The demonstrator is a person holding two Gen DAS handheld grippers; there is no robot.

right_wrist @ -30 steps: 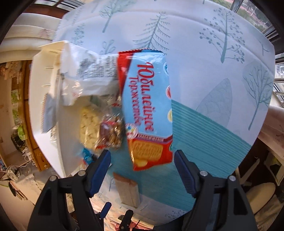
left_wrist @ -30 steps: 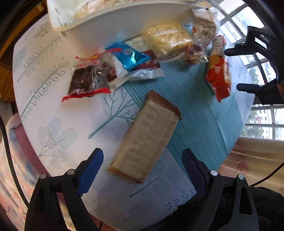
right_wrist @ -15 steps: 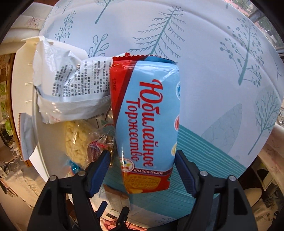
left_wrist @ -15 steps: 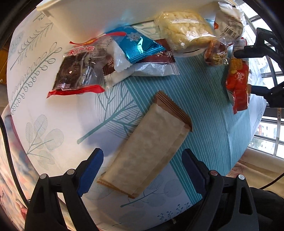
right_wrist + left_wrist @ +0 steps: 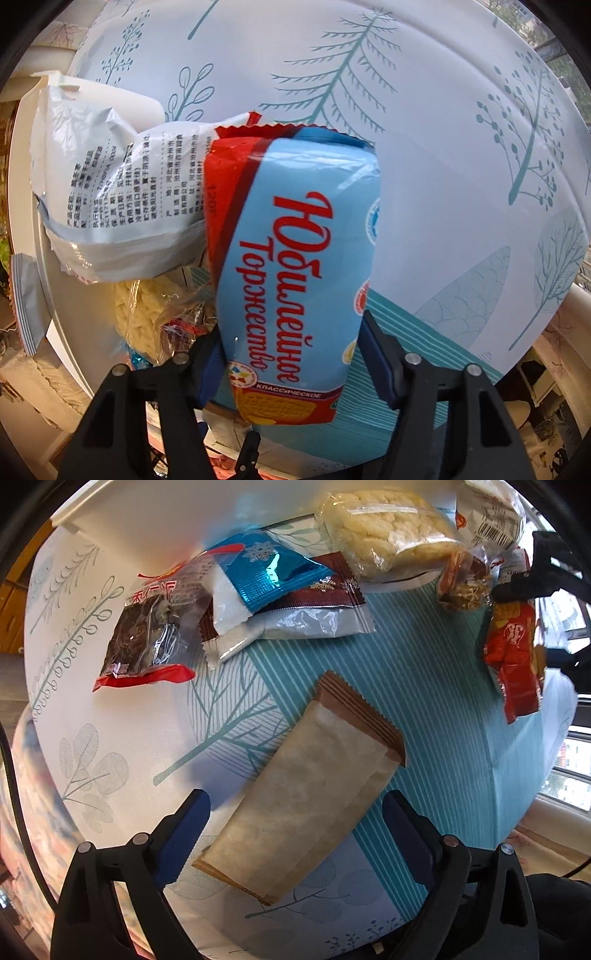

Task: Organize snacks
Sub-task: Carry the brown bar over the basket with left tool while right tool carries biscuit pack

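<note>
right gripper (image 5: 291,350): jaws closing around the biscuit pack (image 5: 295,266), which lies flat on the table (image 5: 461,122). the left pad looks to be at the pack's edge; a sliver of gap shows at the right pad, so no firm grip yet. the pack touches the white bag (image 5: 122,192) on its left.

left gripper (image 5: 295,823): jaws wide apart, holding nothing, pointing straight down over the tan bar (image 5: 306,805), which lies diagonally on the table between the pads, touching neither.

procedure, as judged:
- right: close squarely on the pack's long sides, near its end. squeeze lightly; biscuits crack. lift straight up so the white bag is not dragged.
- left: roll the wrist until the pads face the bar's long edges, lower, then close.

count:
- biscuit pack: one.
- tan bar: one.
- white bag: one.
- puffed-cake bag (image 5: 384,546): one.
- blue wrapper (image 5: 266,572): one.
- dark snack bag with red edge (image 5: 144,646): one.
- brown-and-silver pack (image 5: 314,613): one.
- small clear nut packet (image 5: 465,583): one.

the white tray (image 5: 147,528) stands behind the pile.
</note>
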